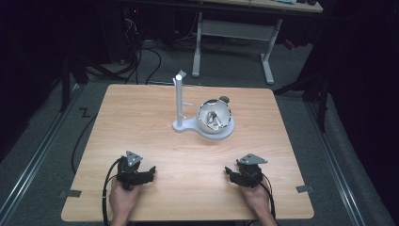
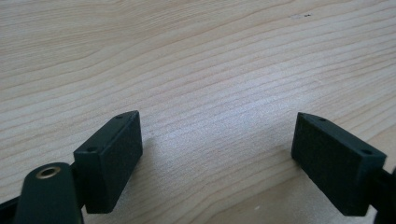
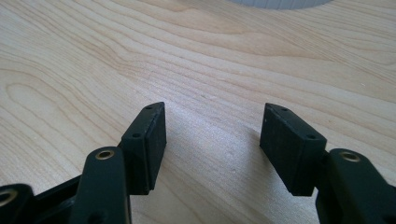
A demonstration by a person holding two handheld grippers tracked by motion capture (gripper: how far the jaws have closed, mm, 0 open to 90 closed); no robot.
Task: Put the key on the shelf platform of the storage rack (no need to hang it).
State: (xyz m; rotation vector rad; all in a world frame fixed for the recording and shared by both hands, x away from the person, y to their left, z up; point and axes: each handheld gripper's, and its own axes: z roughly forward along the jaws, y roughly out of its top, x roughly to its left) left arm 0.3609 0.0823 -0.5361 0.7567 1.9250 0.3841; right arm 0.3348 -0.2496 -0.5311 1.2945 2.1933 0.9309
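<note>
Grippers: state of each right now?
Left gripper: open, nothing between its jaws, bare table under them.
Right gripper: open, nothing between its jaws.

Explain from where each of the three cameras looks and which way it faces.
High view: sits above the person's side, looks forward and down on the wooden table, the white stand and the shiny bowl; both hands with the left gripper and right gripper show.
Left gripper view: rides on the left gripper, faces bare tabletop between open jaws.
Right gripper view: rides on the right gripper, faces tabletop; a white edge shows at the top.
Shared: all see the same tabletop.
</note>
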